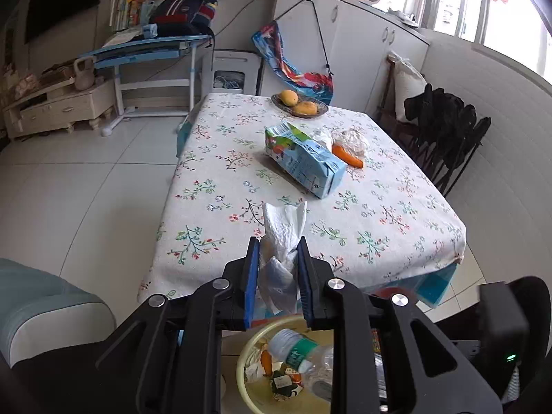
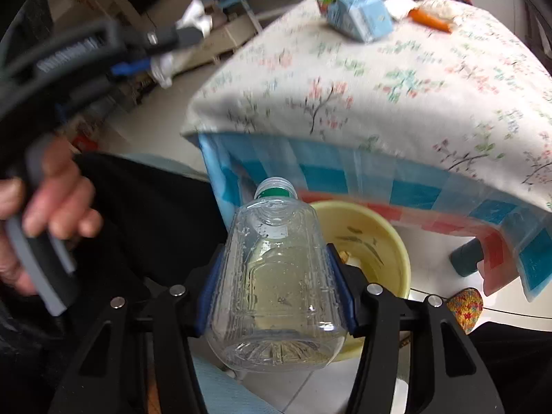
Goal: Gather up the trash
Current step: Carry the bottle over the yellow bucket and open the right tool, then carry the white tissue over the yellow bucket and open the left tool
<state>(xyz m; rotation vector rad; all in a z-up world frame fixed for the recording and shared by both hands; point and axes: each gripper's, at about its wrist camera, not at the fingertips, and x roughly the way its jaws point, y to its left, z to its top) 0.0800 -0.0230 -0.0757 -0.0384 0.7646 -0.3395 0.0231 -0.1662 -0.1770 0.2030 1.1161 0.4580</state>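
- Left gripper [image 1: 278, 252]: jaws drawn narrow, clamped on a crumpled white tissue [image 1: 281, 238] that sticks up above the blue pads. It is held over the near table edge, above the yellow bin [image 1: 246, 355] on the floor.
- Right gripper [image 2: 276, 276]: jaws about half spread, pressed on both sides of a clear empty plastic bottle [image 2: 276, 276], neck with green ring pointing away, tilted down toward the yellow bin just behind it.
- Right wrist view also shows the left gripper from the side, tissue in its tip, with a person's hand [image 2: 51, 207] around its handle. That view is motion-blurred.
- Bin contents (left wrist view): a capped water bottle with a green label [image 1: 296, 348], a small dark wrapper, scraps with an orange bit. Judgement: several items already collected.
- In transit: tissue and clear bottle, neither yet released. Judgement: both drops are the next step.
- Left on the table: a blue-and-green carton [image 1: 303, 158] lying on its side, a carrot [image 1: 346, 155] beside a crumpled plastic bag [image 1: 352, 139]. Which of these count as trash I cannot tell; the carton looks likely.
- Wicker dish with yellow fruit [image 1: 300, 103] at the far end; probably stays.
- Surface: table [image 1: 396, 227] under a floral cloth over a blue checked cover.
- Room: white tiled floor, blue desk with a backpack, white cabinets, dark chair, bright window.
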